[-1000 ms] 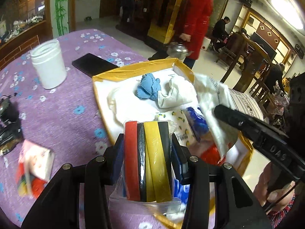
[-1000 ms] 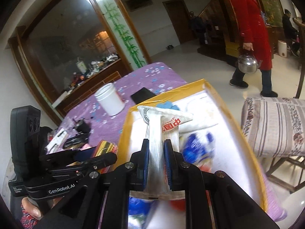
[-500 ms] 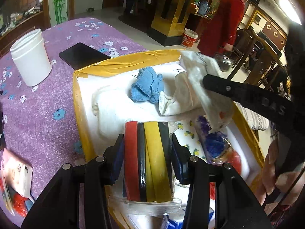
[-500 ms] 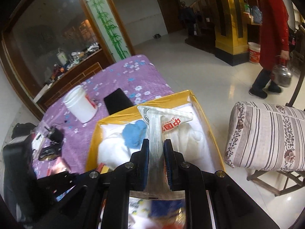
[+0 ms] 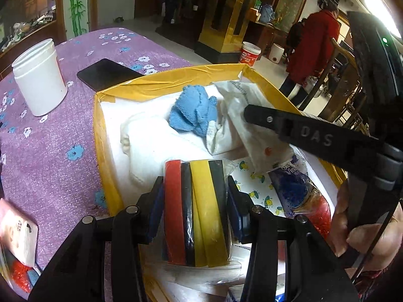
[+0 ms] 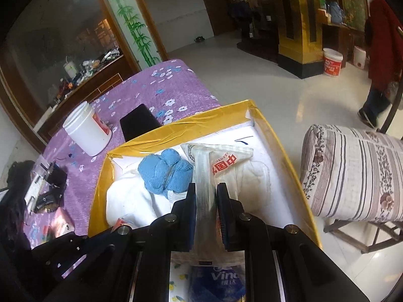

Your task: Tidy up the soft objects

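My left gripper (image 5: 195,188) is shut on a clear bag of red, black and yellow bands (image 5: 199,209), held over the near end of the yellow-rimmed box (image 5: 161,85). My right gripper (image 6: 205,188) is shut on a white plastic packet with red print (image 6: 221,161), held low over the box (image 6: 191,128); its arm (image 5: 314,136) crosses the left wrist view. In the box lie a blue cloth (image 5: 195,113) (image 6: 165,173), white cloths (image 5: 156,141), a lemon-print pack (image 5: 252,178) and a blue tissue pack (image 5: 292,188).
The box sits on a purple flowered tablecloth (image 5: 50,151). A white jar (image 5: 39,75) and a black phone (image 5: 108,74) stand beyond it. A tissue pack (image 5: 17,234) lies at the near left. A striped cushioned chair (image 6: 352,171) is right of the table.
Both grippers moved forward over the box with their loads. The right gripper lowered its white packet toward the far right part of the box, next to the blue cloth.
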Tool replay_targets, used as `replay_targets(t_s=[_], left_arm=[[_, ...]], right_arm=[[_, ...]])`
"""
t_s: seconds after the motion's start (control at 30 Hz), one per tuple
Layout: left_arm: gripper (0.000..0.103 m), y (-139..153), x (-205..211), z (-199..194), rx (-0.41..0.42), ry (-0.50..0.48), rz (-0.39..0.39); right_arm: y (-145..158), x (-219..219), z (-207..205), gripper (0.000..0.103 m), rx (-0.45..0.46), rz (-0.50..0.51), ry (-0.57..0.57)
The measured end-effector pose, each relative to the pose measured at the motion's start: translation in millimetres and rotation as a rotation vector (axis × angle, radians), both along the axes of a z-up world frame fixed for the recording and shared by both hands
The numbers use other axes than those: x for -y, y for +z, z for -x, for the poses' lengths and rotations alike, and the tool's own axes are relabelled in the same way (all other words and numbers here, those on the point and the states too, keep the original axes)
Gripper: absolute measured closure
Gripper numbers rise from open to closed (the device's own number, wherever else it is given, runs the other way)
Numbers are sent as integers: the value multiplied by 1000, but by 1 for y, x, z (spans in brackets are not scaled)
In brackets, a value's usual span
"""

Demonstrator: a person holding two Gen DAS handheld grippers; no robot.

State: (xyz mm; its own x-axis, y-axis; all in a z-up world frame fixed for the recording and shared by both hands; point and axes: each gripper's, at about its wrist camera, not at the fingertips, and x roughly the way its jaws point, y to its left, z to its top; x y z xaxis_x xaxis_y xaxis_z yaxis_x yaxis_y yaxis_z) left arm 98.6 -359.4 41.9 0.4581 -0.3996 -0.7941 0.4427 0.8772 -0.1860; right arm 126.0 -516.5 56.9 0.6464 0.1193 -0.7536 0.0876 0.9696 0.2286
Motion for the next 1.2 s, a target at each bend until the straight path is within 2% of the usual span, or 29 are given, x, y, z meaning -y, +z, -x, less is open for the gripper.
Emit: replay_targets(t_s=[0.17,0.57,0.83,0.9,0.93,1.13,1.2], left_arm=[[59,0,0,1,16,-4,-7],[58,2,4,7,64,-13,-33],[51,1,3,5,63,-10,-33],[41,1,4,5,61,-15,-32],[39,1,4,5,60,-18,-31],[39,0,4,5,59,-28,-25],[39,1,4,6,59,-32,-21]], right_arm=[[-4,-8,-3,86,0,31,10],[-7,-5,-1,84,3,15,0],[-7,-4,-1,83,1,22,-2],[-7,-4,-1,83,0,23,-2],[-7,-4,-2,82,-1,24,-3],[-4,-5,-1,77,-8,33,-4],[-1,-4,4,69,0,5,-2]])
